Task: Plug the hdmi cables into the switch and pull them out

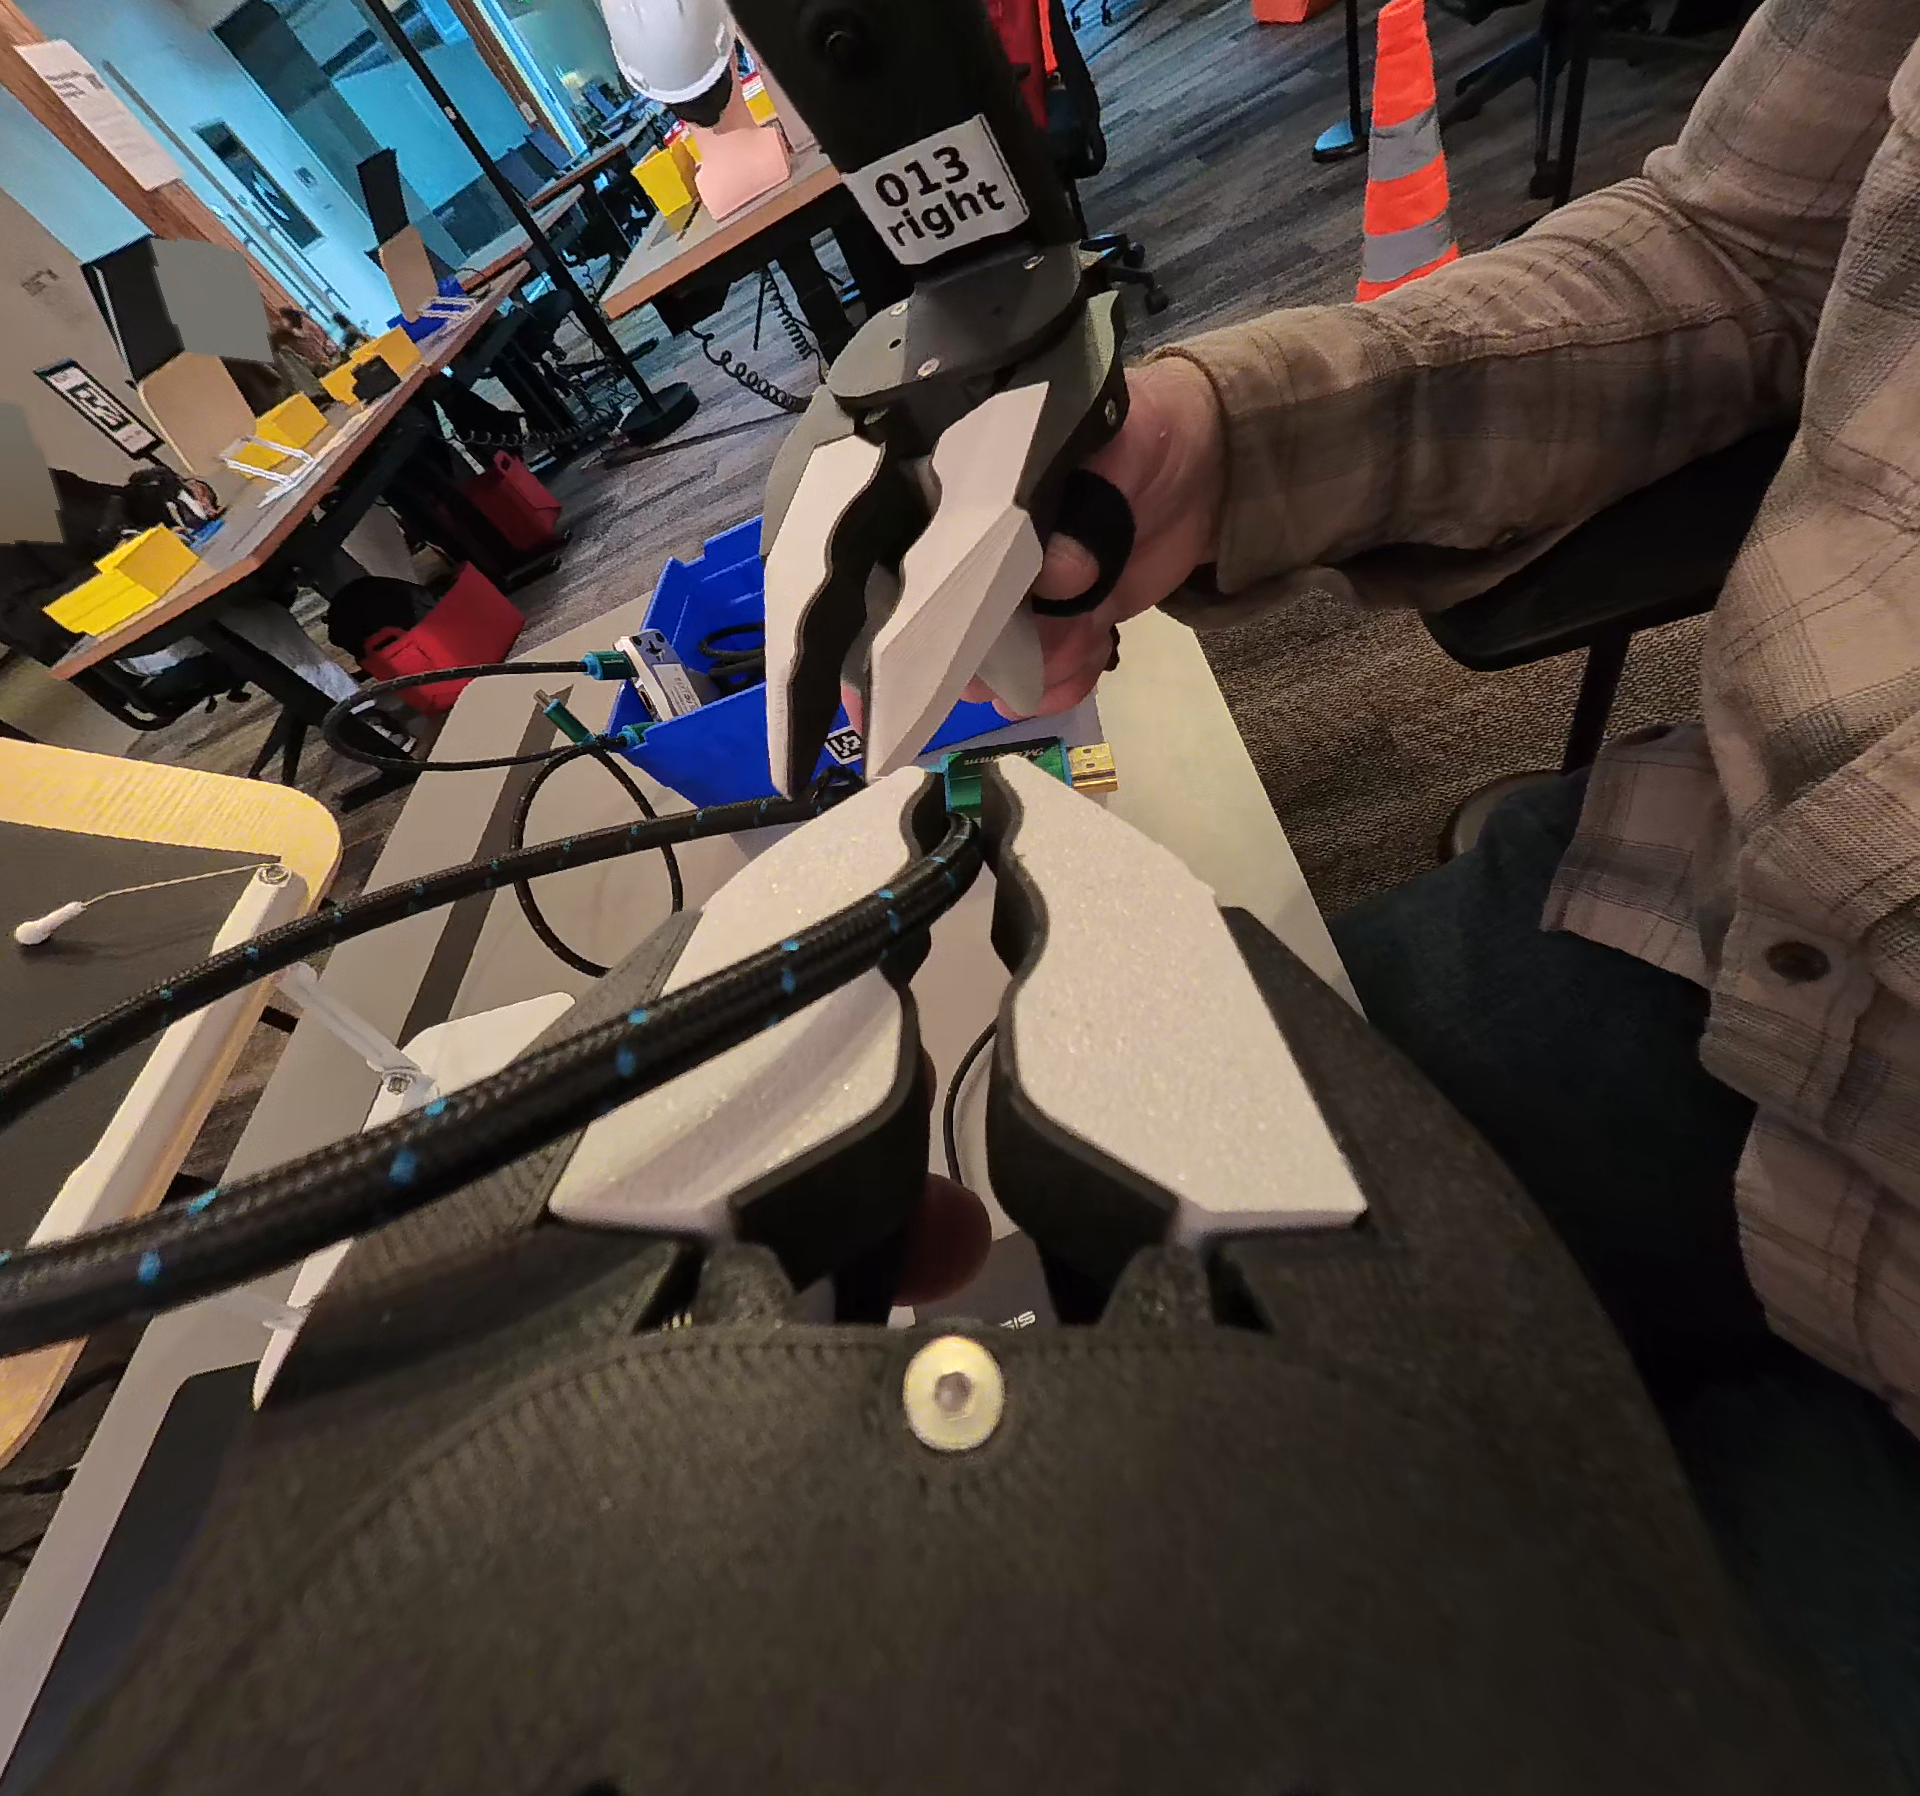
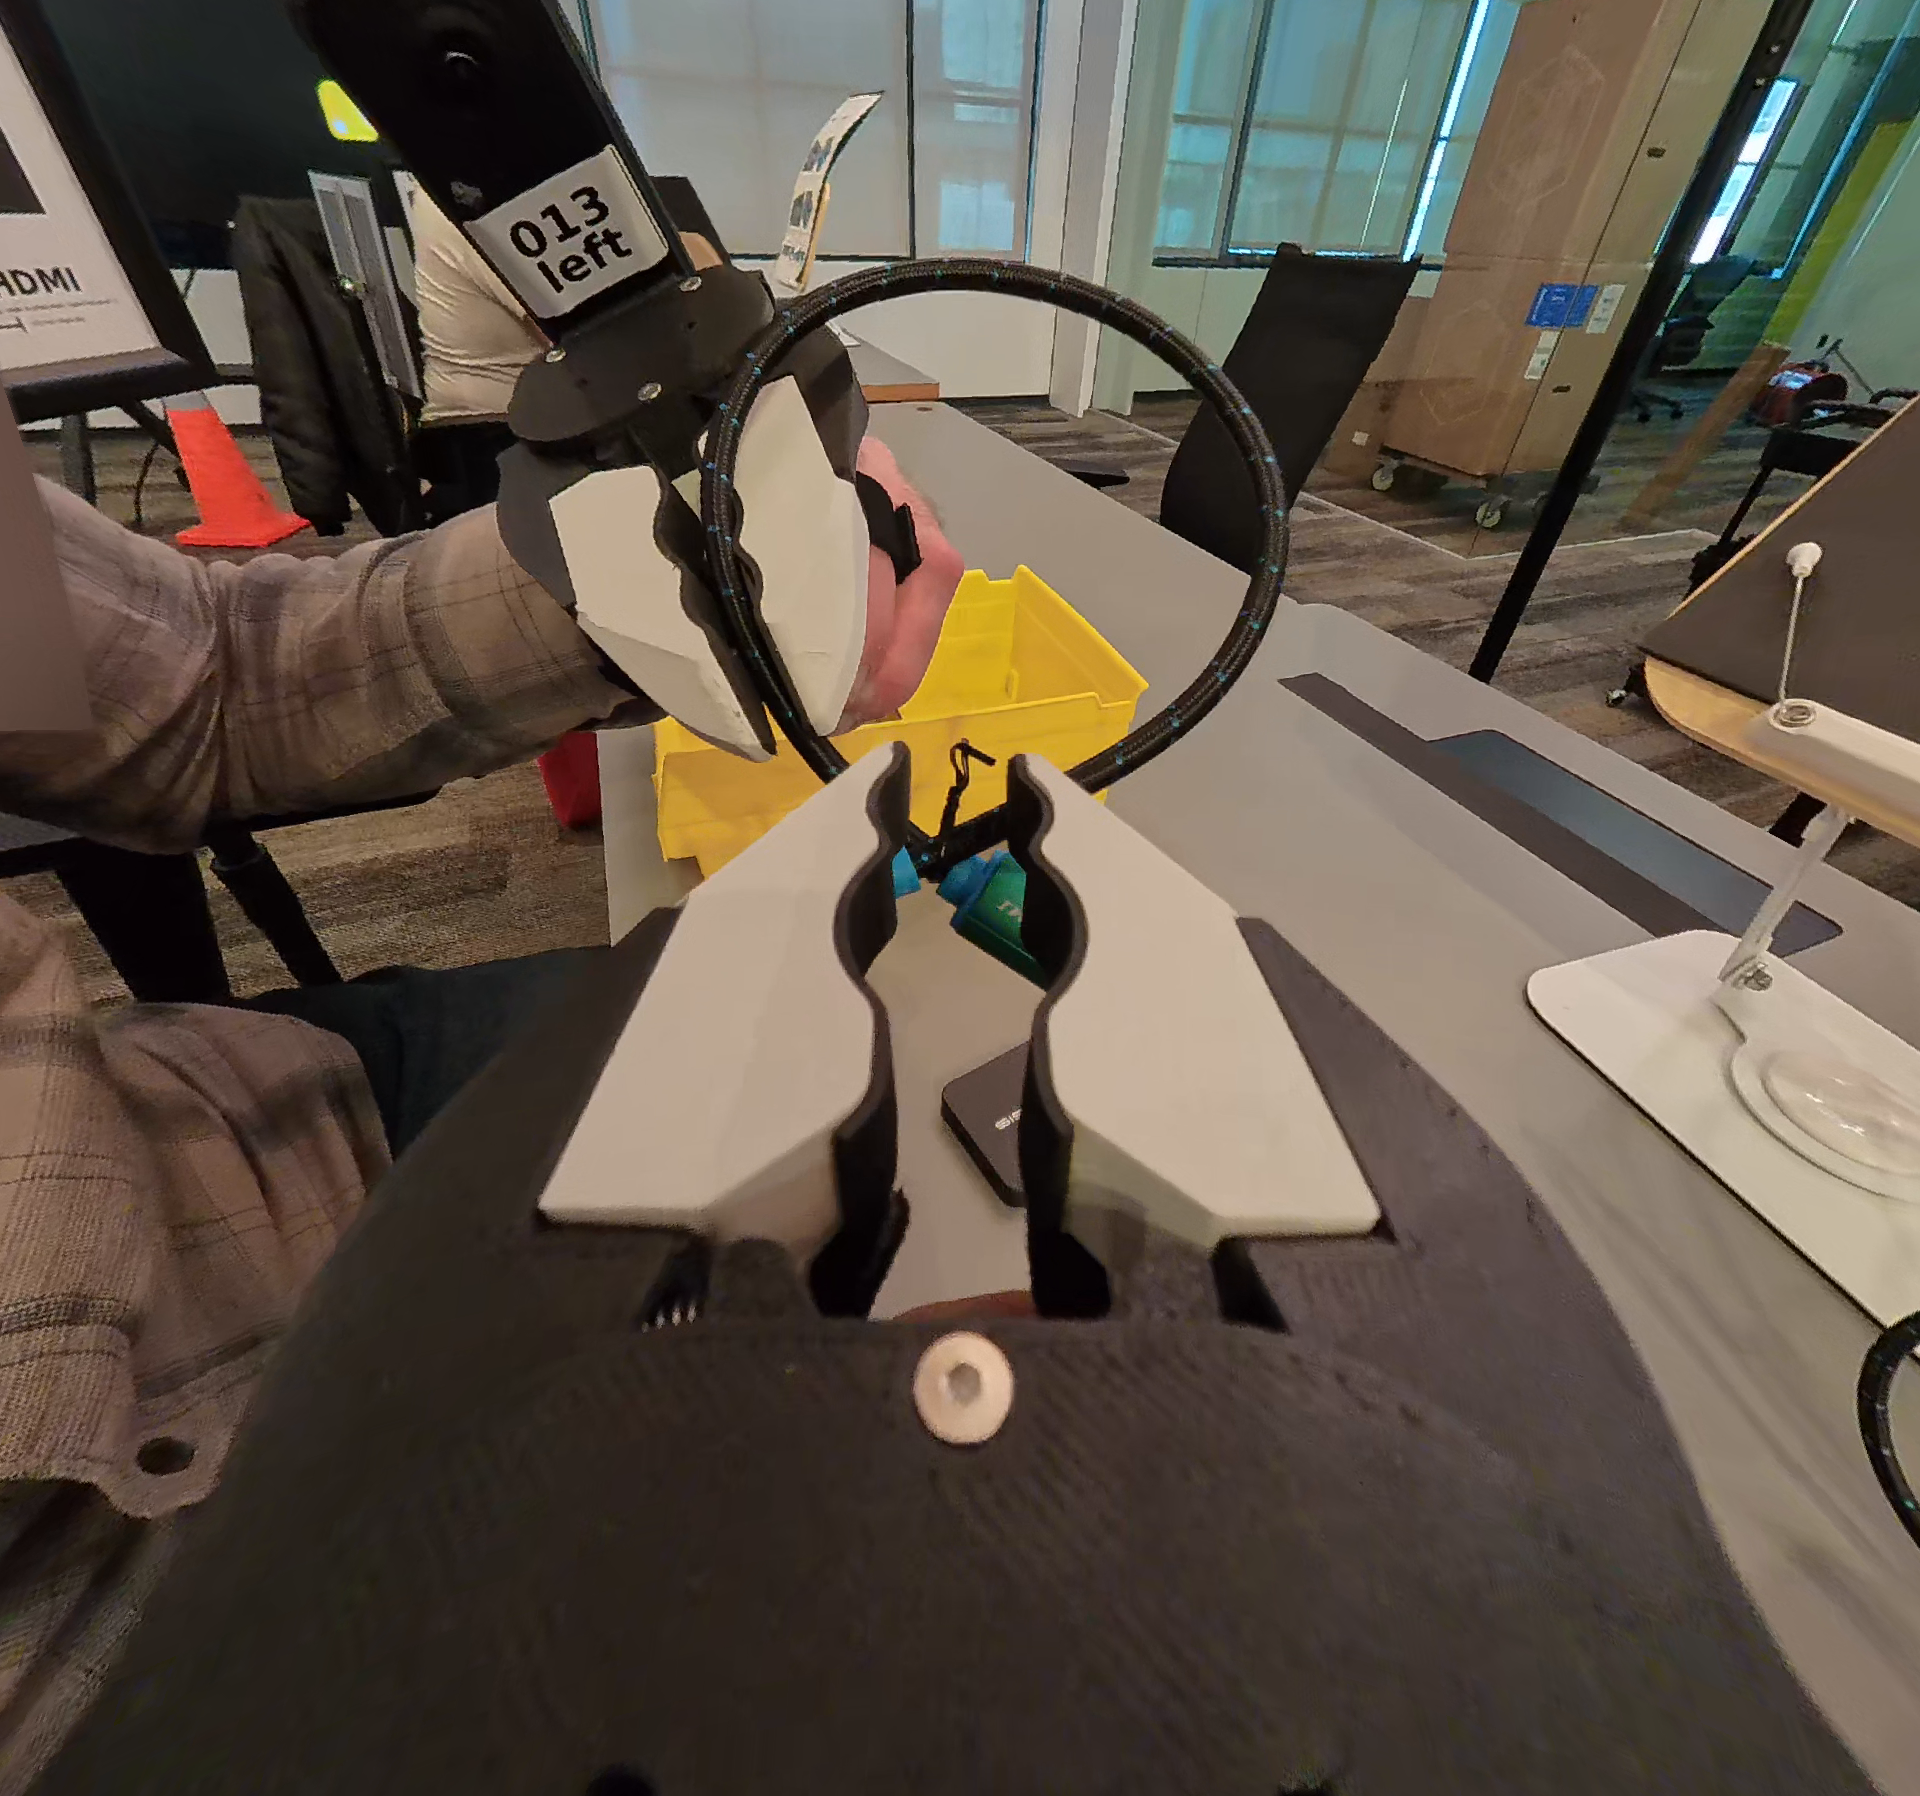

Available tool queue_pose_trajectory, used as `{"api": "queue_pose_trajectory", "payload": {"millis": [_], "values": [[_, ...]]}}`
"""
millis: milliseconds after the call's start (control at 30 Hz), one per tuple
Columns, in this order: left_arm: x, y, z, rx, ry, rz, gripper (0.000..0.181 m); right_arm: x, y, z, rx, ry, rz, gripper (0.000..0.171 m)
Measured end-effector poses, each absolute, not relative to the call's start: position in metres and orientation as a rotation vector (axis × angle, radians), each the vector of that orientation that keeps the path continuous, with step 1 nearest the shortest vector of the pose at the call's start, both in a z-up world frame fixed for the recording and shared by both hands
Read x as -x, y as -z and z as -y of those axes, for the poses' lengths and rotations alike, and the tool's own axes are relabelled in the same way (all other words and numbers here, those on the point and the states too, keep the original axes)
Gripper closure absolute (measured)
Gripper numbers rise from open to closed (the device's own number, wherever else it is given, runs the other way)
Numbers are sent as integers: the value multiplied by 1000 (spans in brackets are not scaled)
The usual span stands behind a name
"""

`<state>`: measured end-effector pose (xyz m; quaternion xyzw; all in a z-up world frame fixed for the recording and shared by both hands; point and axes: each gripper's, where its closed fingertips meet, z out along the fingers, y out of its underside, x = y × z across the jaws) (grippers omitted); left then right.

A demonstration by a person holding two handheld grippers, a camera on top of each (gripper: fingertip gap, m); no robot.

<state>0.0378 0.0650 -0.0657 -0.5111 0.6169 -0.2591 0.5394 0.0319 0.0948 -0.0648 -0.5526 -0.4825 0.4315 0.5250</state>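
Note:
My left gripper (image 1: 961, 801) is shut on a black braided HDMI cable (image 1: 582, 1050) just behind its green plug (image 1: 1003, 759), whose gold connector (image 1: 1091, 767) sticks out to the right. My right gripper (image 1: 836, 780) points down with its tips either side of the cable, right beside the left fingertips. In the right wrist view my right gripper (image 2: 956, 790) is open, with the green plug (image 2: 992, 905) in the gap. The black switch box (image 2: 987, 1123) lies on the grey table (image 2: 1351, 863) below. The cable (image 2: 1252, 499) loops up from the left gripper (image 2: 774, 738).
A blue bin (image 1: 707, 738) with another cable and a silver device stands behind the grippers. A yellow bin (image 2: 997, 686) stands at the table's far end. A white stand with a glass lens (image 2: 1714, 1040) sits to the right. The person's sleeve (image 1: 1455, 416) reaches in. My left and right fingertips are right by each other.

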Motion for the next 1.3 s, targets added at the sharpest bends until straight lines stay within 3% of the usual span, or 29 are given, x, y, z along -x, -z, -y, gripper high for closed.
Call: {"api": "queue_pose_trajectory", "payload": {"millis": [267, 1100, 1200, 1300], "values": [[-39, 69, -64, 1218, 597, -1486, 175, -29, 67, -94, 1342, -1016, 1162, 165], [-42, 86, -65, 1262, 555, -1531, 176, -38, 57, -95, 1270, -963, 1153, 171], [-39, 80, -67, 1248, 547, -1507, 176, -44, 59, -100, 1301, -989, 1152, 149], [-39, 80, -68, 1239, 520, -1514, 176, -43, 66, -98, 1307, -983, 1191, 150]]}}
